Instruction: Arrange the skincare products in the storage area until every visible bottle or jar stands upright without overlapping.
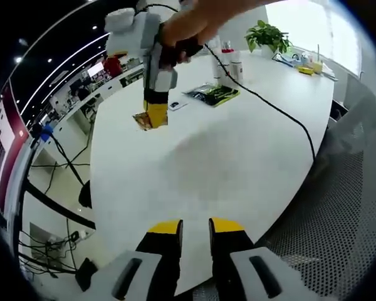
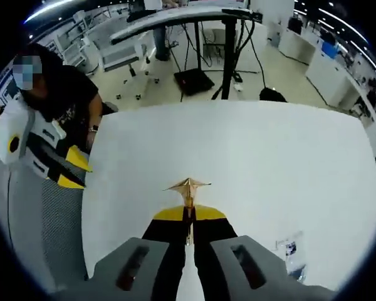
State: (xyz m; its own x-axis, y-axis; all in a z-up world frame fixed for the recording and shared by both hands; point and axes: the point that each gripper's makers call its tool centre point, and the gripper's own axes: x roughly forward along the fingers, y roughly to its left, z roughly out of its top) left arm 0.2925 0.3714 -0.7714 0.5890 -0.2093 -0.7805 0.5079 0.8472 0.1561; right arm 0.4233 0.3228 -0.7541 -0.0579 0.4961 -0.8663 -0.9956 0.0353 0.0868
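Observation:
Held by a hand, my right gripper [image 1: 155,116] hangs above the far left part of the white table [image 1: 225,169], shut on a small gold sachet [image 1: 143,121]. In the right gripper view the jaws [image 2: 188,214] pinch that sachet [image 2: 188,185], whose crumpled top sticks out above the tips. My left gripper [image 1: 195,226] hovers over the near table edge, open, with nothing between its yellow-tipped fingers. It also appears at the left of the right gripper view [image 2: 72,170]. A few white bottles [image 1: 229,63] stand upright at the far end.
A dark green packet [image 1: 214,94] and a small flat item [image 1: 175,105] lie near the bottles. Another small packet [image 2: 290,248] lies on the table. A potted plant [image 1: 267,35] stands far back. A mesh chair [image 1: 341,207] sits by the near edge, with a person [image 2: 69,94] seated beside it.

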